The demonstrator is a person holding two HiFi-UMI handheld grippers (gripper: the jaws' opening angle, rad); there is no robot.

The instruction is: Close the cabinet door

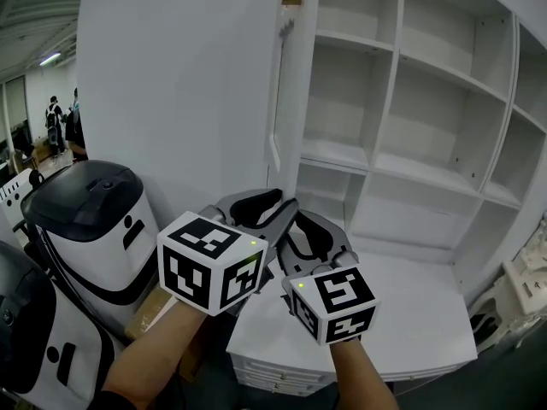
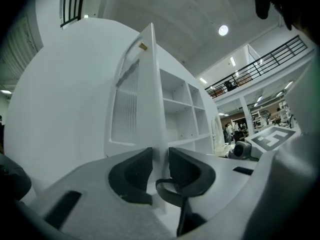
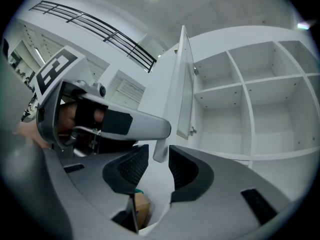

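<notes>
- The cabinet door (image 1: 275,101) is narrow and white-framed with a ribbed panel. It stands out from the cabinet's left front edge, nearly edge-on to the head view, with a brass fitting (image 1: 291,0) at its top.
- On its outer side, a broad white panel (image 1: 171,84) runs close alongside, leaving only a slim wedge of room there.
- On its inner side, the shelf compartments (image 1: 410,143) face it, with clear space between the door and the shelf fronts.
- The left gripper (image 2: 160,156) is closed on the door's free edge (image 2: 154,84) near its lower end. One pad lies on each face, and no gap shows between pad and door.
- The right gripper (image 3: 159,166) stands with its jaws apart, gripping nothing. Beyond the gap, a white corner shows just below the left gripper's grey finger (image 3: 145,125); it appears to be the door's lower end.
- In the head view, the two grippers sit pressed close together, their jaw ends overlapping just under the door's bottom edge.
- Below them, the white bench (image 1: 410,314) juts out from under the shelves.
- Low on the left stand black-and-white machines (image 1: 94,220) and a cardboard box (image 1: 149,314).
</notes>
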